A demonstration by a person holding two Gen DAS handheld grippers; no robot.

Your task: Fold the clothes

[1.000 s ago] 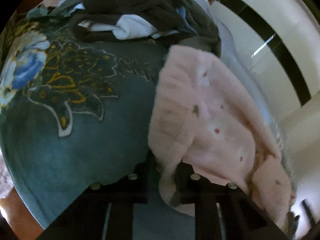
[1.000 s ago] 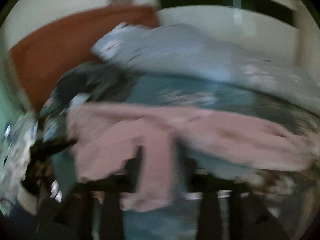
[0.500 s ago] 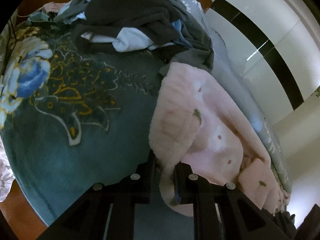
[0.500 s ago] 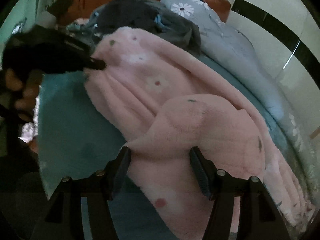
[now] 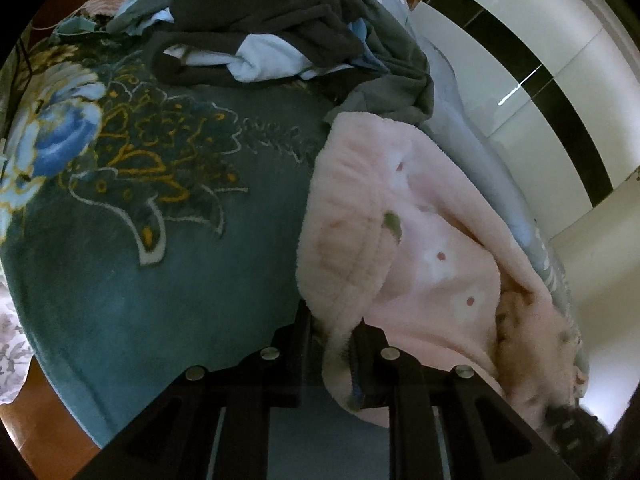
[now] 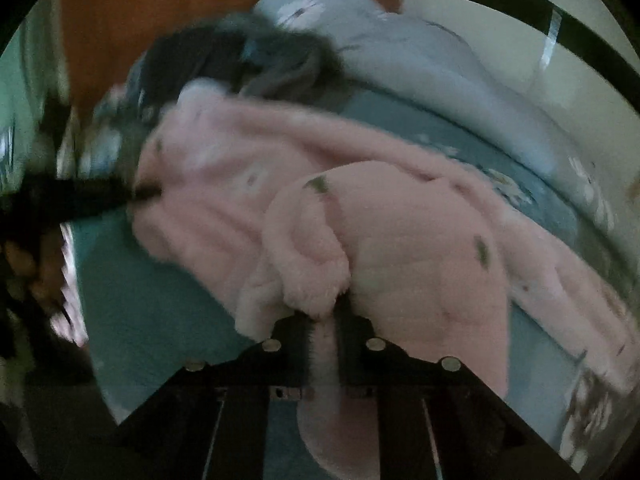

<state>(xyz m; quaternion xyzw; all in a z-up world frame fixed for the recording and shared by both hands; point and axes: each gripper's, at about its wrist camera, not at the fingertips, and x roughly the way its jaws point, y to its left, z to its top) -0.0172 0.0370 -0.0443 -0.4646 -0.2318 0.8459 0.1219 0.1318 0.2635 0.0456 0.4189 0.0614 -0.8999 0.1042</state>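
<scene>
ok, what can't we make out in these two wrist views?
- Fluffy pink fleece garment: left wrist view, its lower part is cut off behind the left claw; overall shape unclear.
- Dark heap of clothes: right wrist view, motion blur; separate pieces unreadable.
- Hand: right wrist view, blurred, cut by the edge.

Pink dotted fleece garment on teal blanket with blue-and-gold flowers.

Pink fleece garment on bed, held in left tongs

Jaws opening, fleece edge still pinched between them; teal floral blanket beneath; dark clothes pile toward bed's far edge, touching garment.
</scene>
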